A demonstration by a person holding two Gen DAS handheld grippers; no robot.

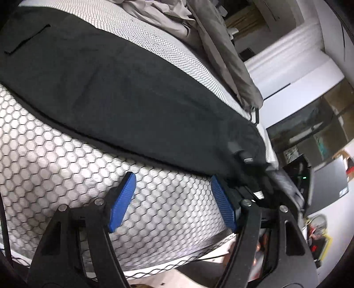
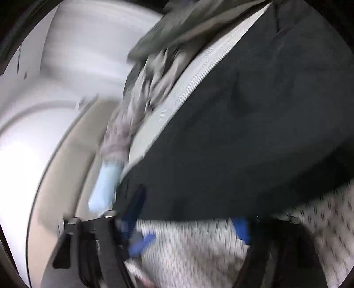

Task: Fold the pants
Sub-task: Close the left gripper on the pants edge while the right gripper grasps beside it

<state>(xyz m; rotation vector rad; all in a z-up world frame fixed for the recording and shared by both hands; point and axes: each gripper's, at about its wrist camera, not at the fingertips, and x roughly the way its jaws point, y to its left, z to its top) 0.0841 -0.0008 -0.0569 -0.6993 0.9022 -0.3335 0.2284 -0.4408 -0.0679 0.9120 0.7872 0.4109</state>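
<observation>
Left wrist view, nearest first: left gripper (image 1: 173,199), blue ribbed pads (image 1: 122,202) spread apart, nothing between them but bare mattress (image 1: 55,159), a white cover printed with a dark hexagon mesh. Jaws released. The right-hand pad's tip sits at the hem edge of the pants (image 1: 115,88) but does not pinch it.

The pants are dark, near black, laid flat in a long band across the mattress top, running from upper left down to lower right. A slit pocket shows as a thin line near the upper left end. At the lower right end a small metal-tipped cord end (image 1: 247,159) lies on the cloth (possibly a drawstring; too small to be sure).

Beyond the pants, more hexagon cover, then a rumpled grey sheet (image 1: 177,20) heaped along the far side. Further off, white wall and a dark window or screen to the right.

Right wrist view, heavily motion-blurred: right gripper (image 2: 188,223) low in frame, blue pads smeared, at the near edge of the same dark pants (image 2: 254,133). From this view I cannot tell whether the jaws are clenched on cloth or apart. Behind, grey bedding (image 2: 150,73), a pale blue patch (image 2: 106,186), then white wall.
</observation>
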